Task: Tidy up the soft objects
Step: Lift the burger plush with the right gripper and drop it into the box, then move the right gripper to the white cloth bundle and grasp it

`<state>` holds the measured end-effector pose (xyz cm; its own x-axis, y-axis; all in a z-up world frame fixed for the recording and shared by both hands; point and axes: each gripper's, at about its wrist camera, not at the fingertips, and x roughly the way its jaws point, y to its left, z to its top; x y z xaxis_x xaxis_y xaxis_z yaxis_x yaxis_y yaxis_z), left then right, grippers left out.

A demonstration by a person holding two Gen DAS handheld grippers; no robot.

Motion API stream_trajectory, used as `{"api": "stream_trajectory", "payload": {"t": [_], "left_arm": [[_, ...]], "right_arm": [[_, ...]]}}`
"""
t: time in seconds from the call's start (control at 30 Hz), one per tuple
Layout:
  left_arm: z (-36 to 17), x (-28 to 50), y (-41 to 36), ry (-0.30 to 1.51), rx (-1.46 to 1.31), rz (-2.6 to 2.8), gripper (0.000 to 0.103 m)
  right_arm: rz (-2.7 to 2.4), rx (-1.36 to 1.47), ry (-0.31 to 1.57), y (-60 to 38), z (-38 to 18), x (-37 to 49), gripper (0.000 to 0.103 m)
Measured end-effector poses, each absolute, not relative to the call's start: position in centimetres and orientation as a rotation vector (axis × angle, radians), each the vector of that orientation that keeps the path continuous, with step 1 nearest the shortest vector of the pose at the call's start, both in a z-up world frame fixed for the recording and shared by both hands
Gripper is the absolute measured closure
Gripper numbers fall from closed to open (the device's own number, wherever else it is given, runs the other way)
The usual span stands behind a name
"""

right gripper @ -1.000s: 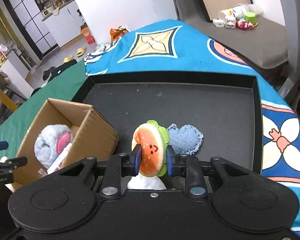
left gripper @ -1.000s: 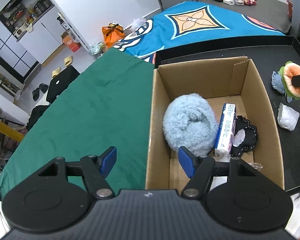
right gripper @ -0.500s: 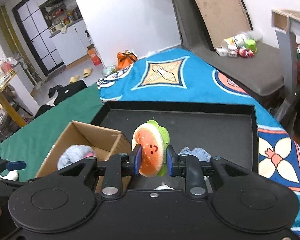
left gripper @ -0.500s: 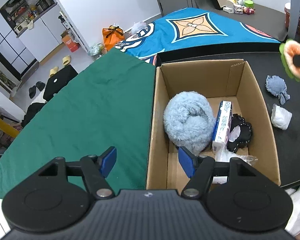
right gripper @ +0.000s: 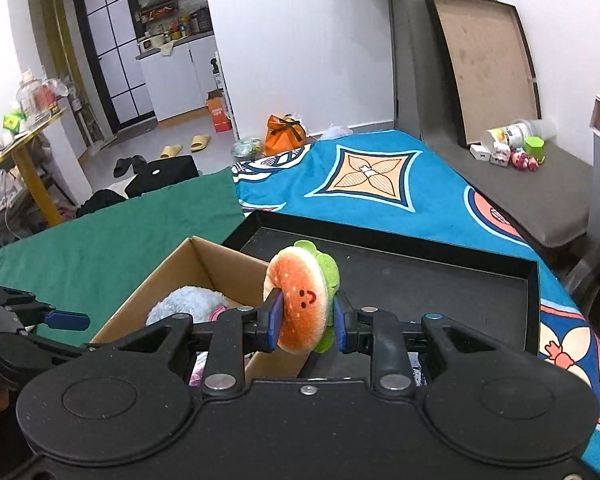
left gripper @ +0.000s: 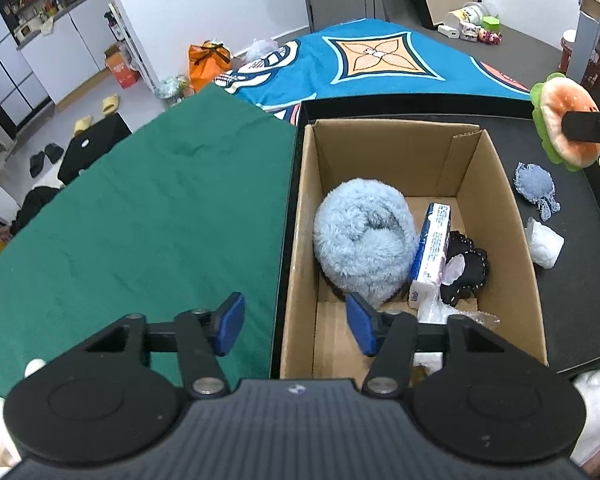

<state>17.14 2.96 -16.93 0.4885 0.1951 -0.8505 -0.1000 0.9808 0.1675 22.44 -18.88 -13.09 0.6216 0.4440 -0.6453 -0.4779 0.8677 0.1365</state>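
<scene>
The right gripper pinches a smiling plush hamburger between its blue pads, above a black tray. Near left, an open cardboard box holds a fluffy blue plush.

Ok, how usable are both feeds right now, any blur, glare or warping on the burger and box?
Left wrist view: cardboard box and fluffy blue plush sharp under even light, no glare; straight edges bow from the fisheye, and the burger plush is stretched at the right edge. Right wrist view: burger plush sharp between the right gripper pads; corners vignetted, far walls curved.
</scene>
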Motion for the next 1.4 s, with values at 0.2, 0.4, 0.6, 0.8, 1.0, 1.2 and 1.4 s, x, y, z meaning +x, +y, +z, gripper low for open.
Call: {"api": "stream_trajectory", "payload": {"t": [0.2,0.4,0.6,0.8,1.0,1.2,1.4], "left_arm": [[-17.4,17.0,3.6,1.058,0.063,0.151,0.065],[-18.0,17.2,4.5,1.070,0.020,0.118,0.079],[-18.5,17.1,4.9,1.067,0.001,0.086,0.086],[-18.6,17.1,5.4,1.059,-0.023,0.072,0.087],[-18.6,17.2,6.1,1.061,-0.062,0.057,0.087],[-18.5,16.8,6.4,1.057,-0.074,0.055,0.087],[-18.2,16.4,6.6,1.038,-0.078,0.076,0.086]], "right_arm": [[0.515,-0.086,0.735,-17.5,-13.5,22.6,0.077],[0.525,-0.157,0.727,-14.9,-13.5,22.3,0.077],[0.545,-0.229,0.727,-12.4,-13.7,22.2,0.077],[0.540,-0.292,0.723,-10.7,-13.8,22.5,0.063],[0.503,-0.302,0.705,-10.9,-13.2,22.4,0.055],[0.412,-0.253,0.761,-12.3,-13.0,23.0,0.055],[0.347,-0.087,0.829,-15.3,-12.3,24.1,0.054]]}}
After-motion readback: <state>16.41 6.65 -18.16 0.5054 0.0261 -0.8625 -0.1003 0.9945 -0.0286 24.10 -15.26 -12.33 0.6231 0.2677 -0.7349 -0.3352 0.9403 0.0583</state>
